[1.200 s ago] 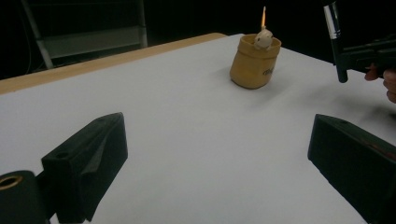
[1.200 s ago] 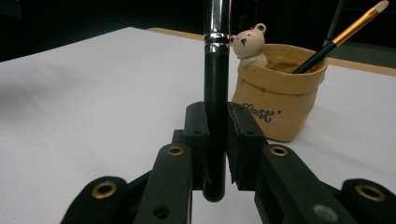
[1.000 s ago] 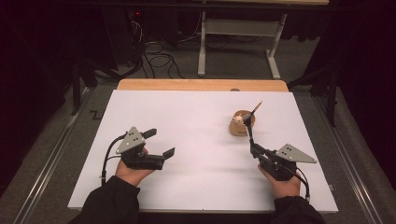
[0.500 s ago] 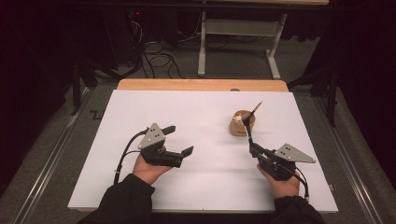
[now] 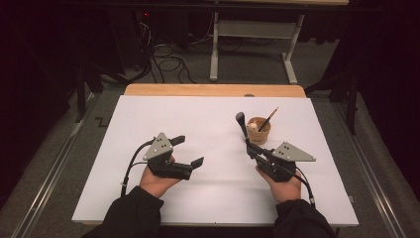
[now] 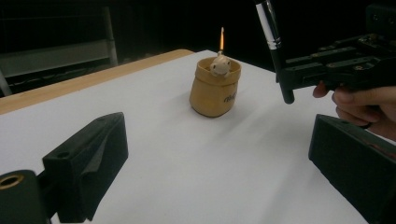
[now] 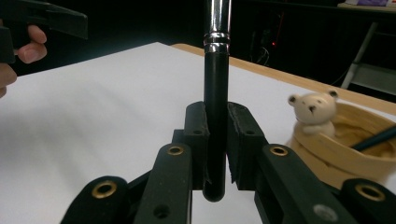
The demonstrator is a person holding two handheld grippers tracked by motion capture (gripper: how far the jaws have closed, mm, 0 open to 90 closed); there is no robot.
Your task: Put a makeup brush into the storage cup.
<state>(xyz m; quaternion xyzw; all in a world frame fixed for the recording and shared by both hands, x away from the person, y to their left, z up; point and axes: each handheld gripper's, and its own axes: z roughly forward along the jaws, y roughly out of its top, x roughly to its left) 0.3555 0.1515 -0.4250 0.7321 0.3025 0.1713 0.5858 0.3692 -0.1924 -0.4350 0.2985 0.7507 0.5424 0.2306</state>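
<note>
High view, left to right: left tongs hover low over the white surface, jaws wide apart, nothing between them. Right tongs are clamped on the black handle of a makeup brush, held upright, bristle head on top, just left of the wooden holder; brush clear of the cup, not in it. Holder sits right of centre on the surface, a thin brush leaning out of it, and a small bear figure at its rim. Left gripper view: holder well ahead between the open jaws, the other tongs at upper right with the brush handle hanging below the grip. Right gripper view: pads squeeze the handle near its lower end, silver ferrule above. Step looks like moving the brush relative to the holder, in or out can't say; to do it well, keep the handle vertical, keep clamp firm since grip is near the butt end and the top is heavy, clear the rim and the leaning thin brush. Hard to see: bristle head cut off in both gripper views, holder's inside mostly hidden, background dark, writing on the holder unreadable.
</note>
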